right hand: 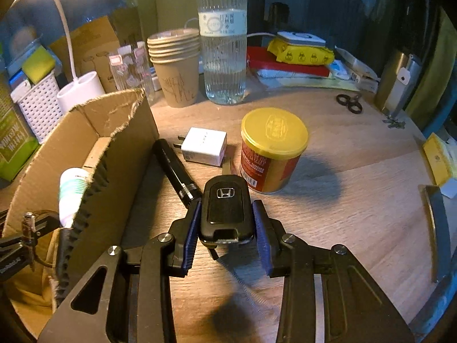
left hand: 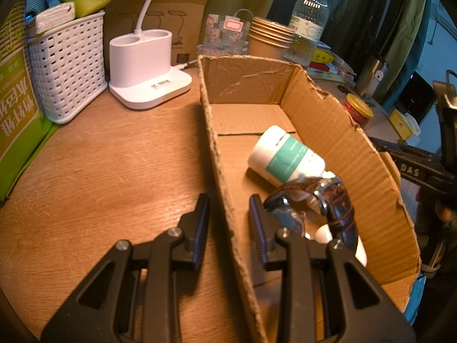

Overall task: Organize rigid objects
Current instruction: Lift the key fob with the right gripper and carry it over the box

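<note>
With right gripper clamped on car key, lift clear, lower gently into cardboard box at frame left; left gripper wide, straddling box wall.

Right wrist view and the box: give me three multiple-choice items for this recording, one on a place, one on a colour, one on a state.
1. Where does the white bottle lie?
A. inside the cardboard box
B. in the white basket
C. beside the paper cups

2. What colour is the lid of the red can?
A. green
B. yellow
C. black

3. What is the right gripper doing?
A. open over the charger
B. shut on nothing
C. shut on the car key

Answers:
1. A, the bottle rests on its side on the box floor, near a brown-strapped watch.
2. B, the lid on top of the can is yellow.
3. C, the blue fingers press both sides of the key; the left gripper stands open astride the box wall.
</note>
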The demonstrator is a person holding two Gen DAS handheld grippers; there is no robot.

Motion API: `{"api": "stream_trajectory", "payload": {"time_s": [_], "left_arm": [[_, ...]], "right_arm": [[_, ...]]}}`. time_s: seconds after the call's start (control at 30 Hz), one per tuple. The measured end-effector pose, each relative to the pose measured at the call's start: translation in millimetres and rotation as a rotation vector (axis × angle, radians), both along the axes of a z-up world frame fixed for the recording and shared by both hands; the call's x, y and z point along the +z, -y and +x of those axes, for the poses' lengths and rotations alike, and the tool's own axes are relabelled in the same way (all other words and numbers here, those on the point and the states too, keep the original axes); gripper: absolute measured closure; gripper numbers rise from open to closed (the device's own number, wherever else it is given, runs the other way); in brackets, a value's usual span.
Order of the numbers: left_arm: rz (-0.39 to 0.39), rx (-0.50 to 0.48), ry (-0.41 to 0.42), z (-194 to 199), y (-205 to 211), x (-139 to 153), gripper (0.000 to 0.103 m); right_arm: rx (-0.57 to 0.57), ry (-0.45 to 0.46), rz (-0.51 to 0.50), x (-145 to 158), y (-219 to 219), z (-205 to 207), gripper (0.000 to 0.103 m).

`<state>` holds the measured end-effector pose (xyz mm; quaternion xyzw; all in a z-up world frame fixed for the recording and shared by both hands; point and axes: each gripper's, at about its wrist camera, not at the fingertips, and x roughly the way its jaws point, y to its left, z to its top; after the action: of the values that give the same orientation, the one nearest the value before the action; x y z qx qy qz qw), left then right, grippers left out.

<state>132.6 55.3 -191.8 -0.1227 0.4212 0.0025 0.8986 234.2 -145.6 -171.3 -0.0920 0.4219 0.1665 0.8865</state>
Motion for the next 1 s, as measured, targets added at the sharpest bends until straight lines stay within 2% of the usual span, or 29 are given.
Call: {"api": "stream_trajectory", "payload": {"time_s": [0.63,1.0], "left_arm": [[0.000,0.000,0.000,0.0,-0.1,0.0,0.073],[0.000,0.000,0.000,0.0,-0.1,-0.1,0.073]], "right_arm": [[0.027,0.095,0.007,45.8,-5.0,-27.5,0.065],[0.076,0.174,0.025,84.5,-19.3,-48.6,0.065]]}}
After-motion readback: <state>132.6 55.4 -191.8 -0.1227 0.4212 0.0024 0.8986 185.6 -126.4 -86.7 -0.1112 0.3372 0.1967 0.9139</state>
